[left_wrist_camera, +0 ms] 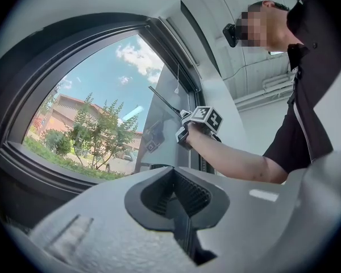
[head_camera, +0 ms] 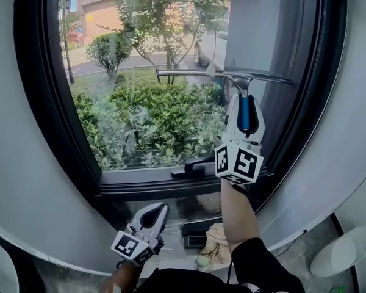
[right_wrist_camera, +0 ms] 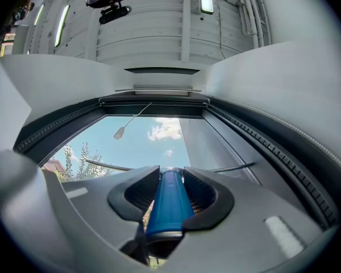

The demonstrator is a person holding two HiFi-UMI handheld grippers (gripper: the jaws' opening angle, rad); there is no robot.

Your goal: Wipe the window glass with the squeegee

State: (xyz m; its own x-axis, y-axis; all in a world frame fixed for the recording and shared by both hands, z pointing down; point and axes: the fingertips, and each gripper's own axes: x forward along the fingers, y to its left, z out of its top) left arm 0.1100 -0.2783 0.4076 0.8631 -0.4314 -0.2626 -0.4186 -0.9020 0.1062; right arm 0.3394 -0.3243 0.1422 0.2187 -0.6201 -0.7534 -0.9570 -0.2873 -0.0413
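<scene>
The squeegee has a blue handle [head_camera: 244, 113] and a long thin blade [head_camera: 226, 75] that lies level against the window glass [head_camera: 146, 90], right of its middle. My right gripper [head_camera: 244, 105] is raised and shut on that handle; in the right gripper view the blue handle [right_wrist_camera: 167, 201] fills the jaws and the blade [right_wrist_camera: 108, 165] runs across behind them. My left gripper [head_camera: 151, 215] hangs low below the sill, shut and holding nothing. From the left gripper view I see the right gripper [left_wrist_camera: 200, 121] and the squeegee [left_wrist_camera: 162, 100] against the pane.
A dark frame [head_camera: 46, 102] surrounds the pane, with a black window handle [head_camera: 195, 166] on its lower rail. A crumpled cloth [head_camera: 216, 240] lies on the floor beneath. A white object [head_camera: 344, 252] sits at the lower right. A pull cord [right_wrist_camera: 119, 132] hangs from the top of the frame.
</scene>
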